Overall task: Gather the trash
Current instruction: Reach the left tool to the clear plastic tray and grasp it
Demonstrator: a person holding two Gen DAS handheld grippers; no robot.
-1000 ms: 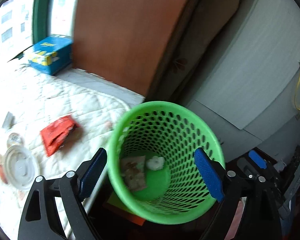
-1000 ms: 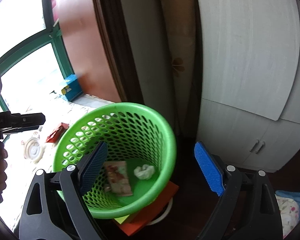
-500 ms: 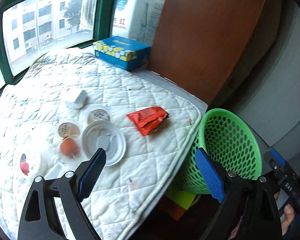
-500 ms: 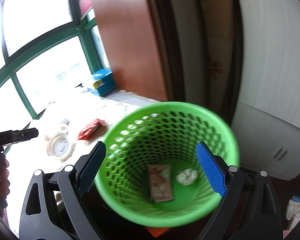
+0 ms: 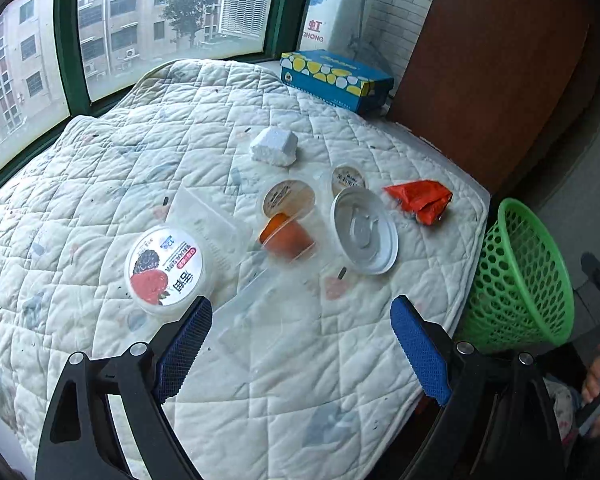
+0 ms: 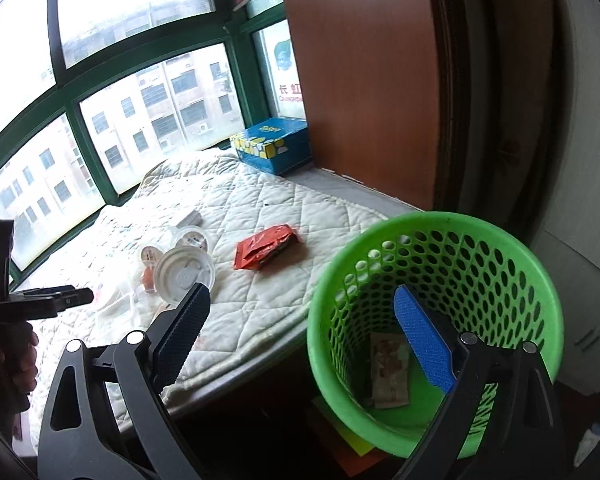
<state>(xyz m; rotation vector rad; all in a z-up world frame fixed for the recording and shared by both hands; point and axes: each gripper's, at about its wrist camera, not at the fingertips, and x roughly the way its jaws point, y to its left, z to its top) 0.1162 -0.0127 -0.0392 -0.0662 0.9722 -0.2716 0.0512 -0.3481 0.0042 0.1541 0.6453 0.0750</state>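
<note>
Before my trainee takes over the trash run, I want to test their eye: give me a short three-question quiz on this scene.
1. True or false: the green basket is empty.
2. Which lies nearest the basket on the quilt? A) red wrapper B) berry cup C) foam block
3. What does the left gripper hold?

Key
1. False; a printed wrapper lies inside.
2. A
3. Nothing; its jaws are open above the quilt.
</note>
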